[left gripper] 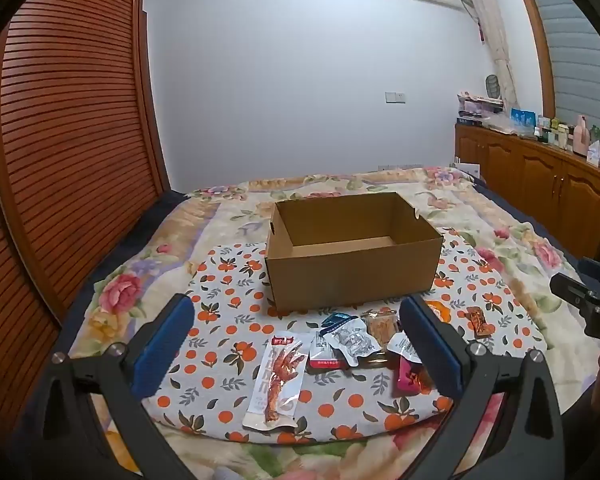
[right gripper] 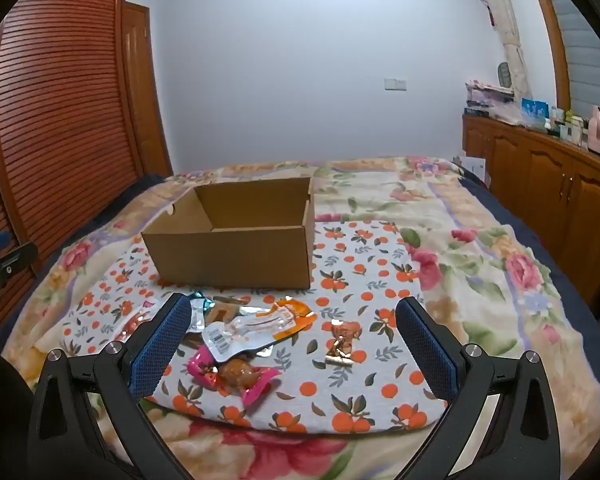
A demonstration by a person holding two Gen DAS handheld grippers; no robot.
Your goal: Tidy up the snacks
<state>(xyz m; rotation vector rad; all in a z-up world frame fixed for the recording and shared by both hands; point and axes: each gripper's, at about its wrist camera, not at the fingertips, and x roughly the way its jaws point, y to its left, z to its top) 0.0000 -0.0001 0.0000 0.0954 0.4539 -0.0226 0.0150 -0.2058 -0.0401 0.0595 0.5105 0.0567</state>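
An open brown cardboard box [left gripper: 352, 248] [right gripper: 236, 240] stands on an orange-print cloth [left gripper: 228, 312] [right gripper: 360, 280] on the bed. In front of it lie several snack packets. In the left wrist view I see a long chicken-foot packet [left gripper: 276, 380], a grey-and-blue packet [left gripper: 350, 338], a pink packet [left gripper: 410, 376] and a small brown one [left gripper: 479, 320]. The right wrist view shows a pink packet [right gripper: 236, 376], a clear-and-orange packet [right gripper: 260, 326] and a gold-brown wrapper [right gripper: 342, 340]. My left gripper [left gripper: 296, 352] and right gripper [right gripper: 294, 348] both hover open above the packets, holding nothing.
A floral blanket [right gripper: 460, 248] covers the bed. A slatted wooden wardrobe [left gripper: 68, 152] runs along the left. Wooden cabinets [left gripper: 540, 176] with bottles and boxes on top line the right wall. The other gripper shows at each view's edge: [left gripper: 592, 300], [right gripper: 0, 264].
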